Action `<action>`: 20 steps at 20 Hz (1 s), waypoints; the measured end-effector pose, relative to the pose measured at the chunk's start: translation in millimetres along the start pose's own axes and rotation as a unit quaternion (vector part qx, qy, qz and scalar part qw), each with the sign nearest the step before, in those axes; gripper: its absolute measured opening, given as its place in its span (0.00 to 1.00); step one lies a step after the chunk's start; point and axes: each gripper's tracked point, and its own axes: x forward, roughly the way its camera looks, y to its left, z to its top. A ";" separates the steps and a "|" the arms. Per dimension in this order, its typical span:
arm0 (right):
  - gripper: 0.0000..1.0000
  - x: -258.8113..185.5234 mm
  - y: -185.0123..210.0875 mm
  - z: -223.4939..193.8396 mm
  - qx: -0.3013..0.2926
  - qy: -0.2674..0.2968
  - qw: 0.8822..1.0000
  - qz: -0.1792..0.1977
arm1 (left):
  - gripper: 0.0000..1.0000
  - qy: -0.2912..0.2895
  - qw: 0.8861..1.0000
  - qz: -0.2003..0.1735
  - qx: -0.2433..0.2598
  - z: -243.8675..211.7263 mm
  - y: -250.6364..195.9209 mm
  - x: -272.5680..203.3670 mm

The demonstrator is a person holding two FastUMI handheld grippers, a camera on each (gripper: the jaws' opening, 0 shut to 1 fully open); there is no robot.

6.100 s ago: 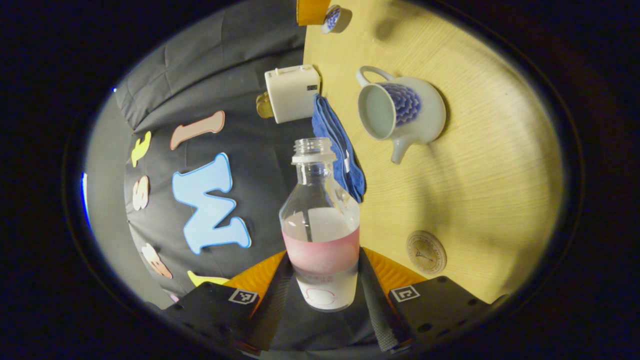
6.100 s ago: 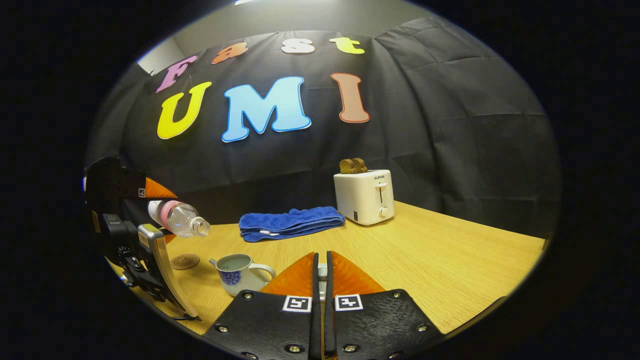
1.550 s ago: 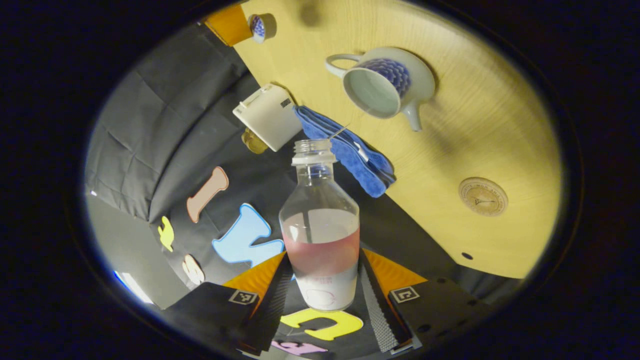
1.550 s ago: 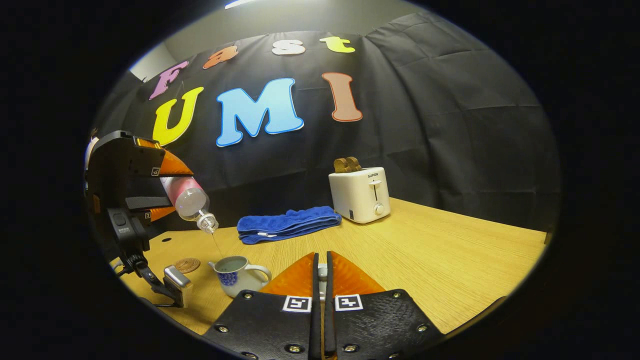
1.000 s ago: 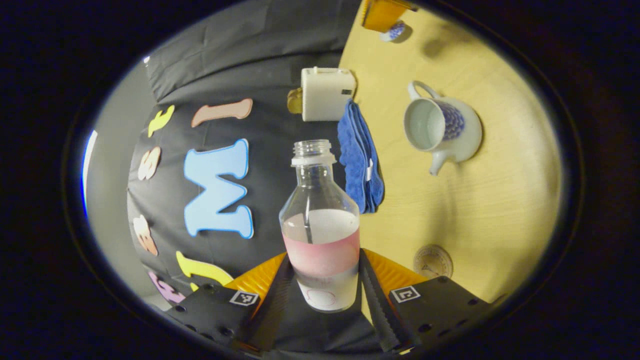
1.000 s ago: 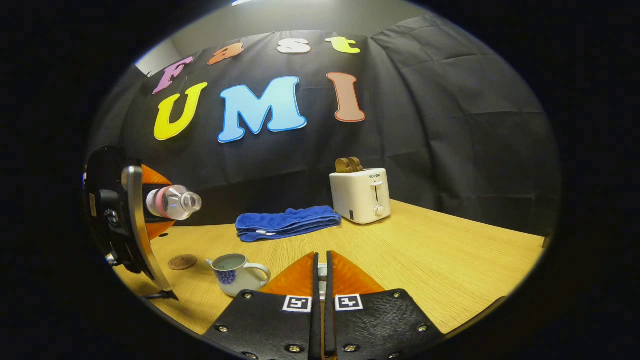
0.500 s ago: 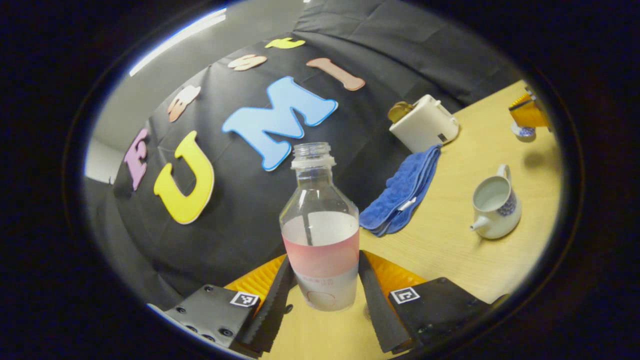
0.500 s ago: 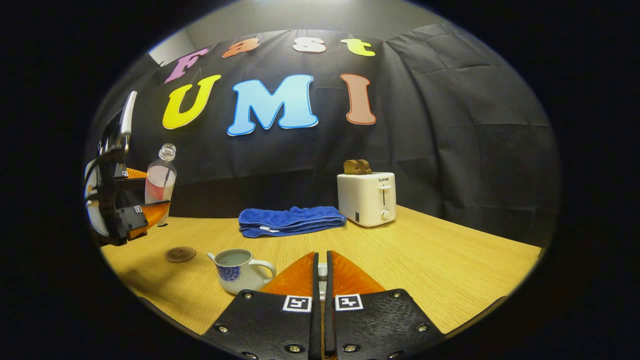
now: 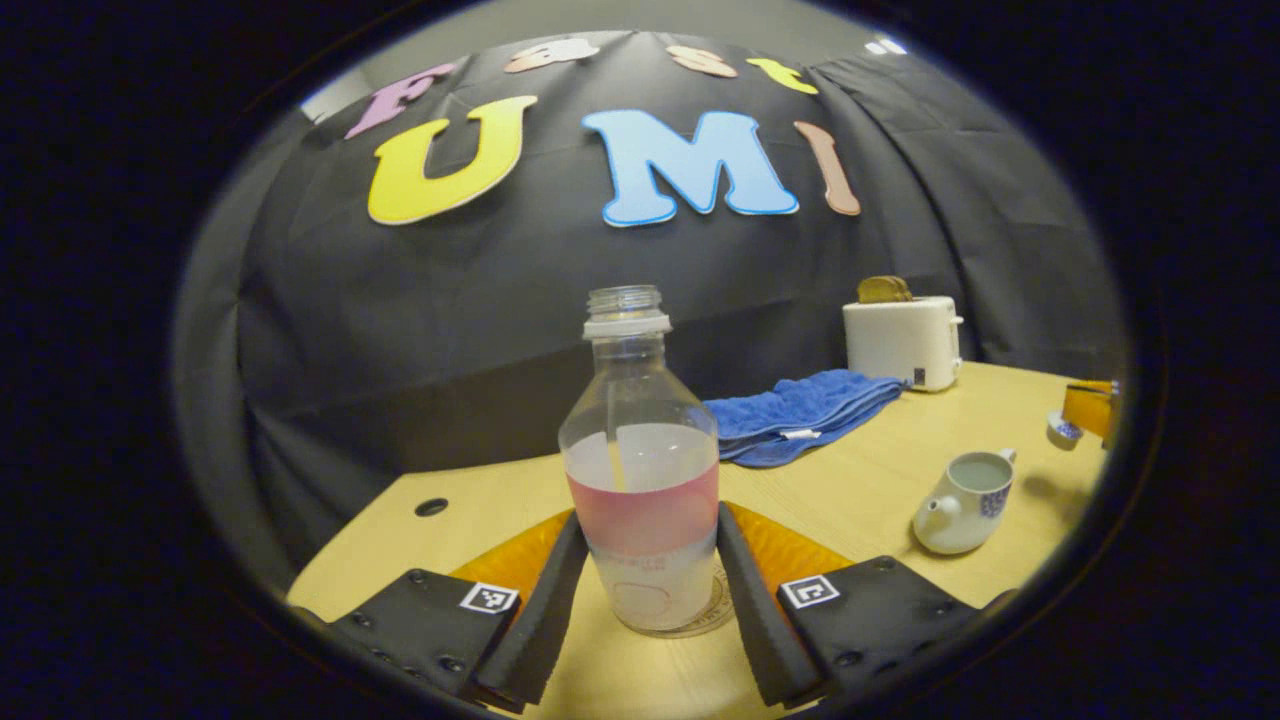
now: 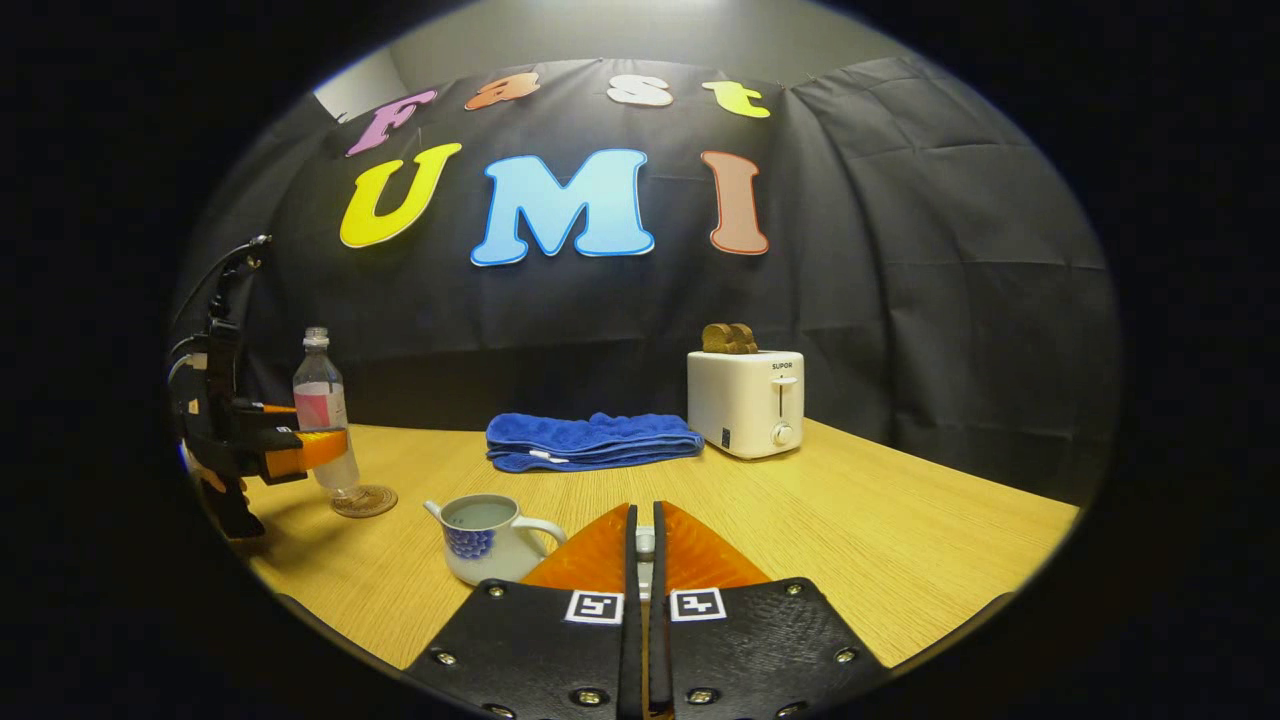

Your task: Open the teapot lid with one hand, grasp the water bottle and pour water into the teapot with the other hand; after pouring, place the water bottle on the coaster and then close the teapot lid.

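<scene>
Standing upright between the left gripper's (image 9: 642, 590) 2 fingers (image 9: 545, 610), the water bottle (image 9: 640, 470) is over the round coaster (image 9: 715, 612), its base at or just above the disc, which fits the step of setting it down after pouring; from the right gripper view the bottle (image 10: 322, 415) also seems to sit on the coaster (image 10: 363, 501), though whether it bears its full weight there cannot be told. The jaws are narrowed to the bottle's width, both fingers pressing on its lower body at the pink band, so the grip is not yet let go. The bottle is uncapped and roughly half full, and holding it vertical keeps the water in. The teapot (image 10: 482, 538) stands on the wooden table (image 10: 900, 540) near the coaster with its mouth uncovered and liquid showing inside, ready for the lid. The right gripper (image 10: 645, 545) has its 2 fingers drawn together with only a thin slit between them, clamped on a small pale thing, probably the lid's knob; in the left gripper view the lid (image 9: 1060, 430) hangs beneath that gripper, off to the teapot's side. A blue towel (image 10: 592, 441) and a toaster (image 10: 745, 402) sit farther back, clear of the work
</scene>
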 end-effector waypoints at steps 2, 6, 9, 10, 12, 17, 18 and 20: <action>0.03 0.3 0.6 -0.1 0.000 0.000 1.000 0.001 | 0.87 0.001 1.000 0.004 -0.022 -2.7 -2.4 2.3; 0.03 0.5 0.4 0.1 0.001 0.000 1.000 0.001 | 0.86 -0.004 0.999 0.005 -0.041 -5.3 -4.7 6.8; 0.03 0.7 1.0 -0.3 -0.001 0.000 1.000 0.002 | 0.86 -0.002 0.999 0.008 -0.041 -7.6 -3.3 6.5; 0.03 0.5 1.4 0.3 -0.001 0.000 1.000 0.003 | 0.87 -0.003 0.999 0.008 -0.045 -8.1 -4.1 6.7; 0.03 0.6 1.2 0.0 0.001 0.000 1.000 0.003 | 0.89 -0.002 0.998 0.004 -0.057 -8.4 -5.8 7.2; 0.03 0.2 3.1 -0.2 0.002 0.000 1.000 0.007 | 1.00 0.004 0.998 0.009 -0.063 -10.9 -5.0 0.0; 0.03 0.2 5.7 1.6 0.006 -0.001 1.000 0.012 | 1.00 0.007 0.998 0.009 -0.065 -10.6 -5.5 -1.7; 0.03 1.0 14.2 11.2 0.018 -0.010 0.999 0.027 | 1.00 0.013 0.998 0.013 -0.067 -12.4 -3.8 -9.2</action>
